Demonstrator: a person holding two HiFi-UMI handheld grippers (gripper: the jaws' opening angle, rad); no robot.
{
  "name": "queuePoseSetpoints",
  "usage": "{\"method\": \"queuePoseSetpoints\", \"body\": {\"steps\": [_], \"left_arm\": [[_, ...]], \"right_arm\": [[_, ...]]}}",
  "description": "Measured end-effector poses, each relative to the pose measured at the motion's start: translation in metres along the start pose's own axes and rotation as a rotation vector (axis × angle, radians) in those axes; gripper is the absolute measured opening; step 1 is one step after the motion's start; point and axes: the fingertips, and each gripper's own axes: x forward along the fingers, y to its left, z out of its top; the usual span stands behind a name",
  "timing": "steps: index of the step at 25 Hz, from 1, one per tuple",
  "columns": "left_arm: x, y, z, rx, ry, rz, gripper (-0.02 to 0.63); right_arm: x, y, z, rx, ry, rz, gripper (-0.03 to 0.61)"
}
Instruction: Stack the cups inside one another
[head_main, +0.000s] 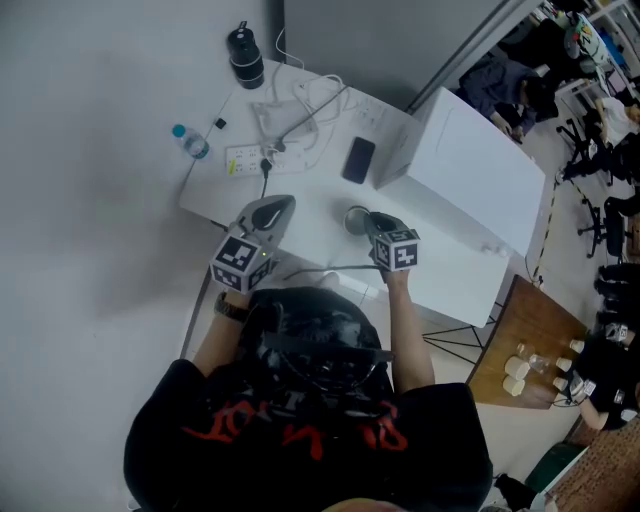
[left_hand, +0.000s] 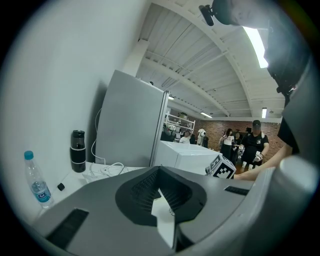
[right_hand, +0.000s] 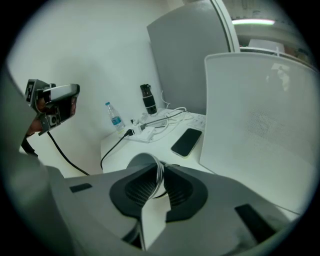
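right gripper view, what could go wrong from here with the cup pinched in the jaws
1. The right gripper holds the cup only by its thin rim, with the body hanging to one side, so it may twist, slip or get crushed.
2. The phone lies just beyond on the table; a dropped cup could hit it.
3. The box stands close on the right, so a sideways swing might clip it.

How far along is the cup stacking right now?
Done: the pale grey cup shows several layered rims, so nesting looks finished. In hand: right gripper fingers pinch that rim; left gripper is shut, empty. Left: no loose cup visible on the white table; likely just release.
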Motion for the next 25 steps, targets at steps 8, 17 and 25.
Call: {"method": "queuePoseSetpoints", "body": {"steps": [8,17,25], "left_arm": [[0.029,-0.027,0.004,0.022,0.021,-0.105,0.0],[0.043,-0.042,0.004,0.051,0.029,-0.165,0.0],[0.061,-0.078,0.013,0.067,0.028,-0.265,0.0]], "right_arm": [[-0.019,-0.024,-0.01,0.121,-0.053,-0.04,0.051],[-0.104,-0.009,0.035,0.041,-0.402,-0.138,0.009],[-0.194,0.01,0.075,-0.004,-0.635,-0.253,0.005]]}}
